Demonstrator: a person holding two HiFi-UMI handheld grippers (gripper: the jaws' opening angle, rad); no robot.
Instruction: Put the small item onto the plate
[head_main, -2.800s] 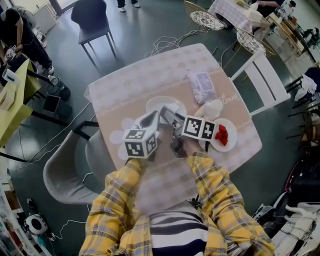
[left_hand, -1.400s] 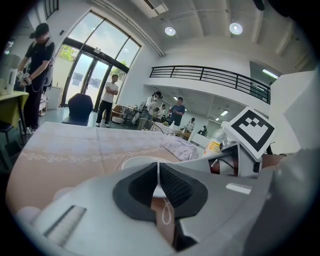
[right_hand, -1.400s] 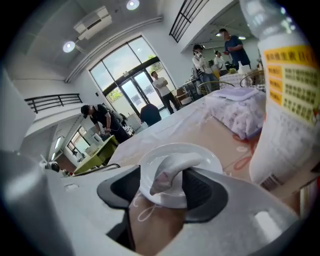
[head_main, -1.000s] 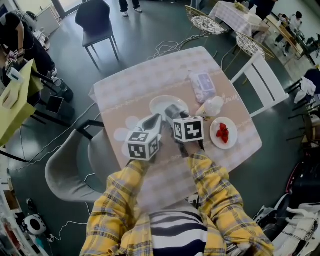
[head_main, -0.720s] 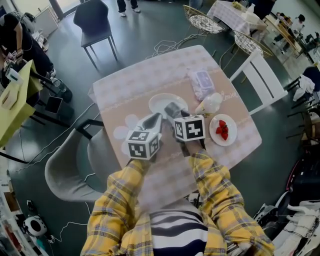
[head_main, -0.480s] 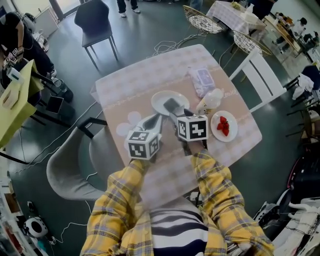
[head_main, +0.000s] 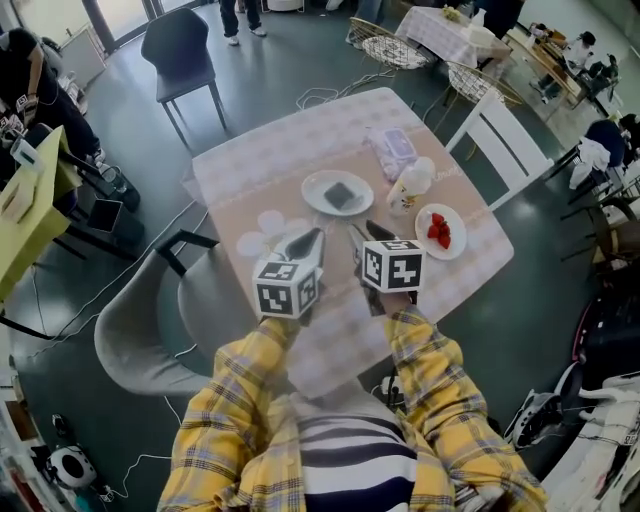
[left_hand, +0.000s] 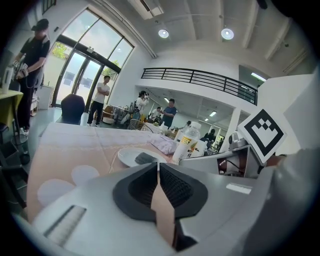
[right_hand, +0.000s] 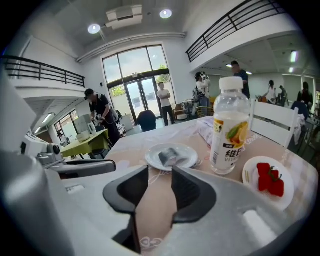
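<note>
A small dark grey item (head_main: 340, 195) lies flat on the white plate (head_main: 316, 184) in the middle of the table; it also shows on the plate (right_hand: 151, 159) as a grey item (right_hand: 169, 155) ahead of my right gripper. My right gripper (head_main: 357, 233) hangs short of the plate, nearer the person. Its jaws have just been closing, still stand apart, and hold nothing (right_hand: 160, 172). To its left, my left gripper (head_main: 311, 237) hovers with jaws together and empty (left_hand: 158, 167), the plate (left_hand: 125, 156) ahead of it.
A drink bottle (head_main: 408, 187) stands right of the plate, tall in the right gripper view (right_hand: 230, 131). A small plate of strawberries (head_main: 441, 230) lies further right. A purple packet (head_main: 391, 150) rests at the table's far side. Chairs ring the table.
The right gripper, earlier over the plate with the grey item in its jaws, has let it go and pulled back toward the person. The left gripper drew back slightly too.
</note>
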